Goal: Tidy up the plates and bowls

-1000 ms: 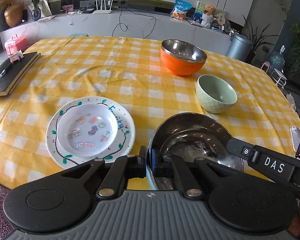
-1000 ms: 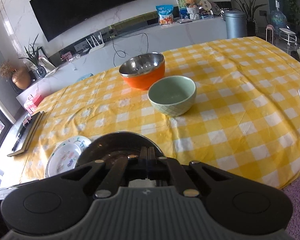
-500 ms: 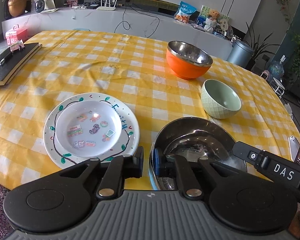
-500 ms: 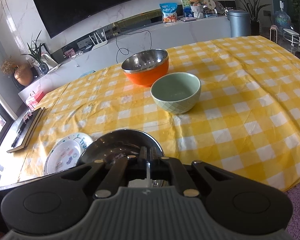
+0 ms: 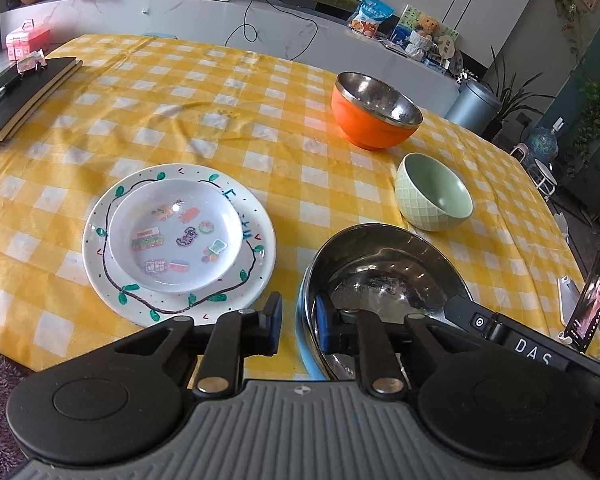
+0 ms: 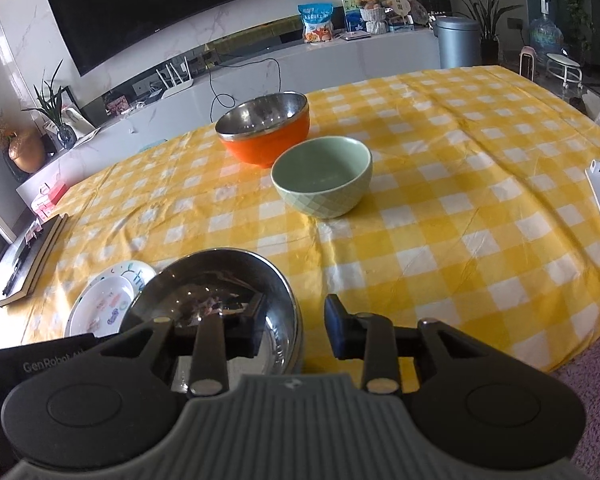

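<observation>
Left wrist view: left claw [image 5: 298, 322] parted, straddling near rim of steel bowl [image 5: 384, 268] on table [image 5: 220, 112], pads clear of it. Small plate [image 5: 176, 236] stacked on painted plate [image 5: 260, 252]; green bowl [image 5: 434, 194], orange bowl [image 5: 374, 114] beyond.

Right wrist view: right claw [image 6: 294, 330] jaws opening, steel bowl's [image 6: 220, 284] rim between, unpinched. Advice: finish release, lift clear without nudging bowl, then nest green bowl [image 6: 322, 176].
</observation>
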